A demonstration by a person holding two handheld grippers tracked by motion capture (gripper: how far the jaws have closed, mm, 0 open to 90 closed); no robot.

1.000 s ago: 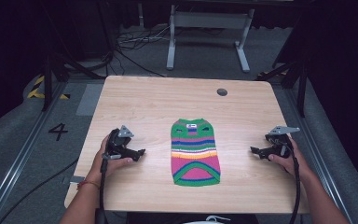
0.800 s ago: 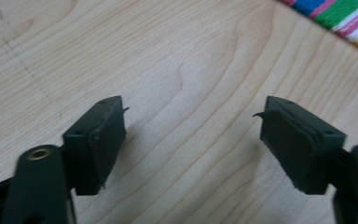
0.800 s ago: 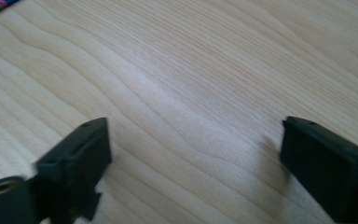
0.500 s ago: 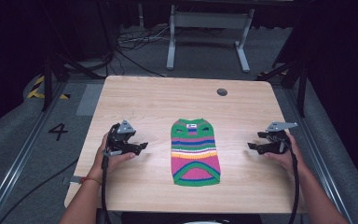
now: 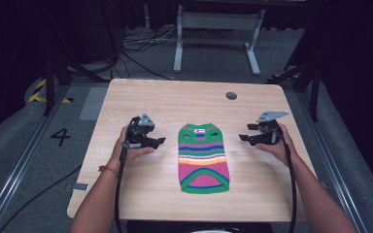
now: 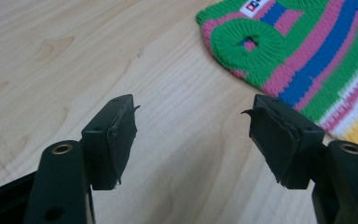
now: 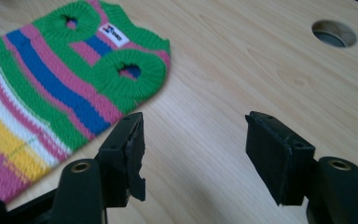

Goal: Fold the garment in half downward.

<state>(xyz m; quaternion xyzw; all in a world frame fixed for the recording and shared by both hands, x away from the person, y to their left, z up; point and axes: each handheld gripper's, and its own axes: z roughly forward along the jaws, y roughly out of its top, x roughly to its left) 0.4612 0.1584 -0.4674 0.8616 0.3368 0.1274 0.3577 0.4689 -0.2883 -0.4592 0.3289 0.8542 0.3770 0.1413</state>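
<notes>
both my grippers have drifted inward toward the striped sweater (image 5: 203, 158), jaws just been closing (nothing between them). left gripper (image 5: 158, 141) and right gripper (image 5: 243, 134) remain spread; sweater lies flat mid-table, untouched.

Sweater (image 5: 203, 158): ribbed knit cloth, matt. Table (image 5: 165, 102): smooth pale wood grain. Left tool (image 6: 193, 140) pads: matt black.

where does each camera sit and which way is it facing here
High view: above the person's side, looking forward and down on the light wooden table; forearms, left tool and right tool show.
Left gripper view: rides the left tool, looking along its open jaws toward the striped knitted pet sweater.
Right gripper view: rides the right tool, open jaws facing the sweater's neck end.
All three share the sweater and tabletop.
</notes>
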